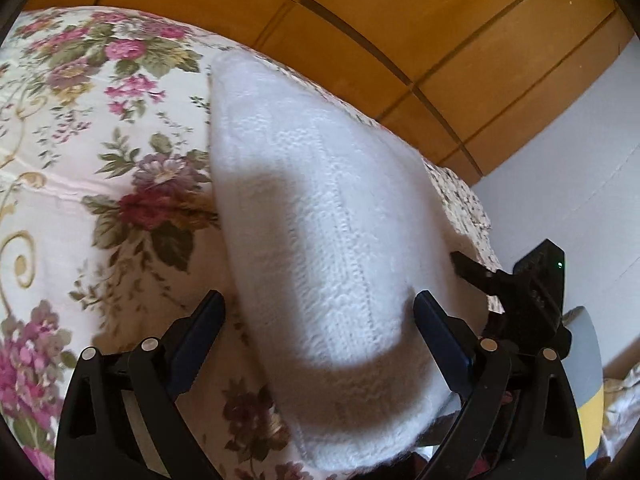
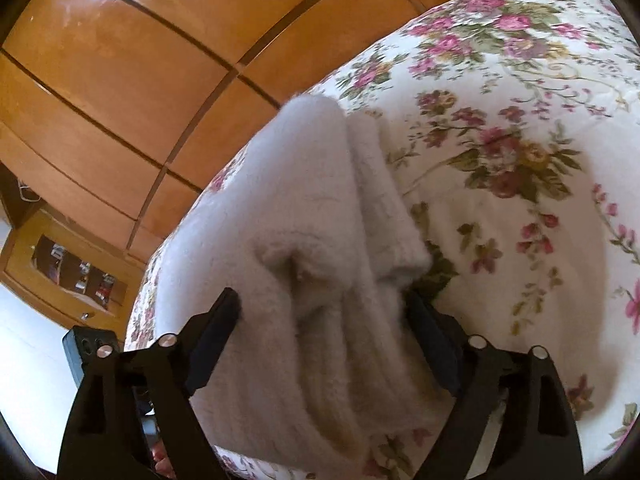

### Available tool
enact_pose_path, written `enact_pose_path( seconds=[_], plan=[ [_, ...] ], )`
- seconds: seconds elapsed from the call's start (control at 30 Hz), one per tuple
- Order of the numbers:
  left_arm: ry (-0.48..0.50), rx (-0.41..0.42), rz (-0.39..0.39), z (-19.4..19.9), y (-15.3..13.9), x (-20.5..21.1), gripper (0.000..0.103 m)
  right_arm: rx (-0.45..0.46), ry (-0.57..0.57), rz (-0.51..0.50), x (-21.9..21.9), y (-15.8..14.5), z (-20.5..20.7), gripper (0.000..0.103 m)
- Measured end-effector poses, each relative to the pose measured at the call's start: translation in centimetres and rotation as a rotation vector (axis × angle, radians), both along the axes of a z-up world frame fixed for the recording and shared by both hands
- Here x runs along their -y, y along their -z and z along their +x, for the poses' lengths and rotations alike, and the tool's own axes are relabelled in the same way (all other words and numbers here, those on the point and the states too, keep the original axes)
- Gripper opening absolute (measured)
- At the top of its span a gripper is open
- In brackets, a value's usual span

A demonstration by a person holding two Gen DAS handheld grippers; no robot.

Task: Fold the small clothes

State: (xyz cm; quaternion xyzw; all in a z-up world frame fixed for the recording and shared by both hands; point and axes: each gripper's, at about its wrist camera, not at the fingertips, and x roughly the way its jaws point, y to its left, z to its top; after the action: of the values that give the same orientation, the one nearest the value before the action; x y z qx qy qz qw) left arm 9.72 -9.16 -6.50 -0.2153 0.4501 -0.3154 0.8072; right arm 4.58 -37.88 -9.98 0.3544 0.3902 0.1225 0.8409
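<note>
A white knitted garment [image 1: 320, 216], folded into a long thick bundle, is lying on a bed covered by a cream bedspread [image 1: 80, 152] printed with pink and purple flowers. The bundle is sitting close to the bed's edge that faces a wall of glossy orange-brown wooden cupboard doors [image 1: 400, 20].

In the left wrist view, the left claw [image 1: 320, 308] is pointing downward over the near end of the bundle. Its 2 fingers are standing wide apart. The left finger [image 1: 200, 328] is hovering above the bedspread with a clear gap to the knit, and the right finger [image 1: 436, 324] is lying just beside the garment's other side; no squeezing is visible. Part of the other black tool [image 1: 532, 292] is showing beyond the right finger, near the bed's edge.

In the right wrist view, the same garment [image 2: 304, 240] is appearing fluffy, with 2 or 3 stacked layers and a puckered crease near the middle. The right claw [image 2: 324, 312] is straddling the near end of it, fingers spread wide. The left finger [image 2: 216, 324] is sitting right at the knit's side, and the right finger [image 2: 432, 332] is partly hidden by the fuzzy fabric, so contact there is unclear. Nothing is lifted; the bundle is resting flat on the bed. A small wooden cabinet [image 2: 68, 268] with a glass front is standing below the cupboard doors.
</note>
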Motion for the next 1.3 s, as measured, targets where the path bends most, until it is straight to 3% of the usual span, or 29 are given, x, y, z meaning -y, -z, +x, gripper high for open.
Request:
enact_pose_path(
  seconds=[0.13,0.3,0.43,0.53,0.63,0.93,1.3],
  plan=[
    [0.039,-0.020,-0.023,1.1,0.4,0.5,0.094,-0.006,0.000,-0.008,-0.5,0.1,0.9,0.079],
    [0.088,0.015,0.036,0.7,0.5,2.6,0.092,0.005,0.012,-0.022,-1.1,0.3,1.7,0.074],
    [0.081,0.070,0.090,0.1,-0.4,2.7,0.067,0.026,-0.013,-0.027,-1.8,0.2,1.7,0.057],
    [0.092,0.134,0.138,-0.2,-1.5,2.4,0.055,0.061,-0.032,-0.078,-2.9,-0.5,1.3,0.051],
    [0.099,0.212,0.198,-0.8,-2.7,2.5,0.049,0.095,-0.036,-0.121,-3.9,-1.3,0.8,0.048],
    [0.036,0.436,0.320,-1.4,-6.5,0.8,0.046,0.252,-0.071,-0.266,-8.6,-4.2,-0.2,0.043],
    [-0.066,0.604,0.429,2.4,-9.0,-0.9,0.046,0.385,-0.109,-0.312,-12.4,-6.2,6.1,0.043]
  ],
)
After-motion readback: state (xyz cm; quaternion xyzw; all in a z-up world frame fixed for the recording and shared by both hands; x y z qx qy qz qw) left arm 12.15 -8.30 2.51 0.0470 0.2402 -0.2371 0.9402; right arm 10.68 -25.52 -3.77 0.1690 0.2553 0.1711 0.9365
